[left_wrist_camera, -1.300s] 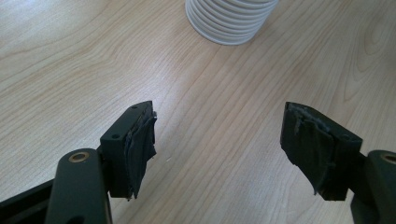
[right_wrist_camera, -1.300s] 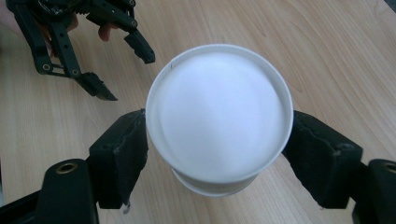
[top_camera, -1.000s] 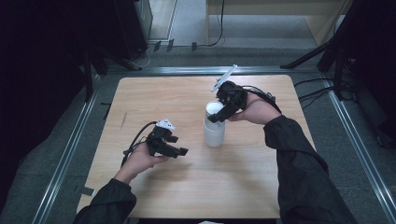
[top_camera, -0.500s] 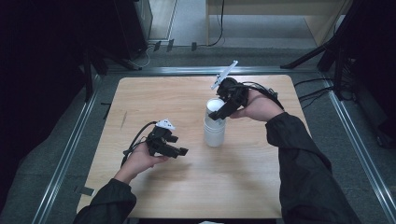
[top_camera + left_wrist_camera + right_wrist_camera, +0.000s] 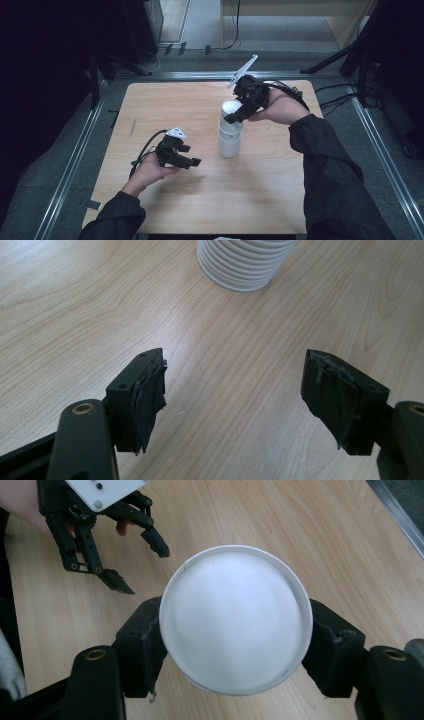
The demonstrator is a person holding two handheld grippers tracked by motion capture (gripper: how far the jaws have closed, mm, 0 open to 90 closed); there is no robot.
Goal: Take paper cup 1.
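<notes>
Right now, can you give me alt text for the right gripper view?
The right gripper clamps a white cup from both sides, seen from straight above over the wooden table. The left gripper waits at upper left, jaws apart and holding nothing.

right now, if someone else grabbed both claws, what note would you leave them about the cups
Right claw: jaws have just been closing and now clamp the top cup by its sides, just under the rim, above the stack.
Left claw: open, nothing between the jaws, low over the table and aimed at the foot of the cup stack.
Things: the white ribbed stack stands upright near the middle of the table; the top cup looks partly raised from it.
Done: top cup gripped.
Left: probably lift that cup fully free and set it down; the left claw could steady the stack if it tries to rise.
</notes>
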